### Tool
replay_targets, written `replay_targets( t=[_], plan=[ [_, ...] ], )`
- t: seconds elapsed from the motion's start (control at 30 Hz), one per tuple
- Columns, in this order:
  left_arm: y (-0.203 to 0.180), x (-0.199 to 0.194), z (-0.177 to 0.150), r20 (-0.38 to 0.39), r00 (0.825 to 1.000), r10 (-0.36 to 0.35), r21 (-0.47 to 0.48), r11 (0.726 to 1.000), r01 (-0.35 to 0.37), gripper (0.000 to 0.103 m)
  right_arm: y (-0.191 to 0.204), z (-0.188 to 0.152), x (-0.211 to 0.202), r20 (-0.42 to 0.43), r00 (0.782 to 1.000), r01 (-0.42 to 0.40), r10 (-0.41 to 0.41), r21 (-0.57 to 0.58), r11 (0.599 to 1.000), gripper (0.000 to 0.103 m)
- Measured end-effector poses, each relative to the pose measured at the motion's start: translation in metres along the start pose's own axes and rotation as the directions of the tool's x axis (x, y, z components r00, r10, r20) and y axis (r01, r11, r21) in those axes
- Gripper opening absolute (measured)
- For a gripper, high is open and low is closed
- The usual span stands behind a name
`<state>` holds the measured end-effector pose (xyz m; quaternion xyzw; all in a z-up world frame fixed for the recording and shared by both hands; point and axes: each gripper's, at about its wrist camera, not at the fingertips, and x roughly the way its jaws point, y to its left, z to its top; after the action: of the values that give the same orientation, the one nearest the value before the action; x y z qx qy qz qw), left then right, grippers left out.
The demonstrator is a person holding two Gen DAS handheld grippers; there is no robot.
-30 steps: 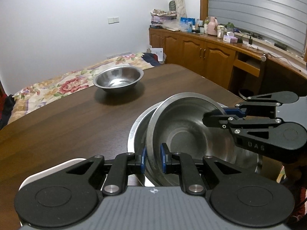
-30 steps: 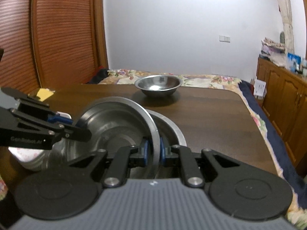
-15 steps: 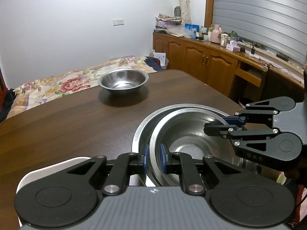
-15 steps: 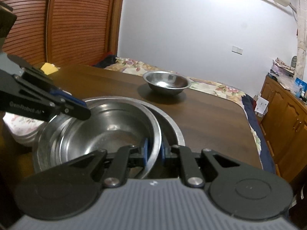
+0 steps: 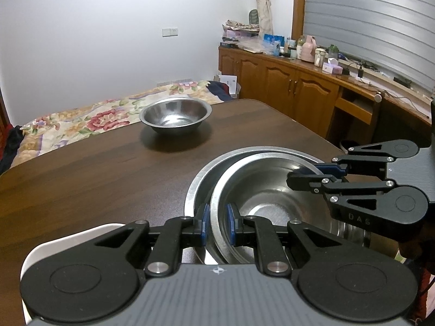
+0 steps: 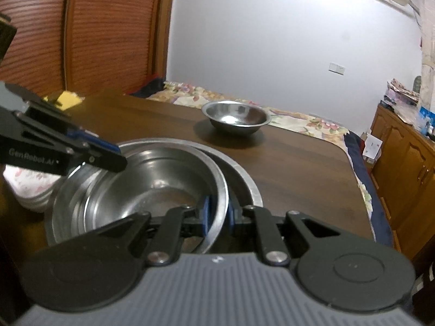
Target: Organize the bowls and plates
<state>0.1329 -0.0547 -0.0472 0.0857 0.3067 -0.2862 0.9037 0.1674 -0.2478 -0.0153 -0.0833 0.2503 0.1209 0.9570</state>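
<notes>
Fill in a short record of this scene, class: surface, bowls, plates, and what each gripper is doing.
surface: dark wooden table
held bowl: steel bowl, inside a larger steel bowl
far bowl: small steel bowl, alone at the far side
plates: white stack beside the nested bowls
left gripper: shut on the held bowl's rim
right gripper: shut on the opposite rim

1. Dim, even indoor light; soft shadows sit under the round steel bowl [image 5: 175, 115] beyond the left claw [image 5: 216, 224].
2. Fisheye bending darkens corners.
3. The right wrist view is slightly blurred.
</notes>
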Motion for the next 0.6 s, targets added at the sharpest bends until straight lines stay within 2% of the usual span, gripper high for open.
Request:
replay_targets(
  t=[0.43, 0.6],
  plan=[
    [-0.002, 0.004, 0.001, -0.018, 1.000, 0.000, 0.005, 1.000, 0.000, 0.017, -0.010, -0.008, -0.005, 0.076, 0.997, -0.013, 0.006, 0.089, 0.996, 0.016],
    [-0.001, 0.005, 0.002, -0.011, 1.000, 0.001, -0.002, 1.000, -0.001, 0.017, -0.011, -0.006, -0.004, 0.072, 0.997, -0.016, 0.009, 0.098, 0.995, 0.016]
  ],
)
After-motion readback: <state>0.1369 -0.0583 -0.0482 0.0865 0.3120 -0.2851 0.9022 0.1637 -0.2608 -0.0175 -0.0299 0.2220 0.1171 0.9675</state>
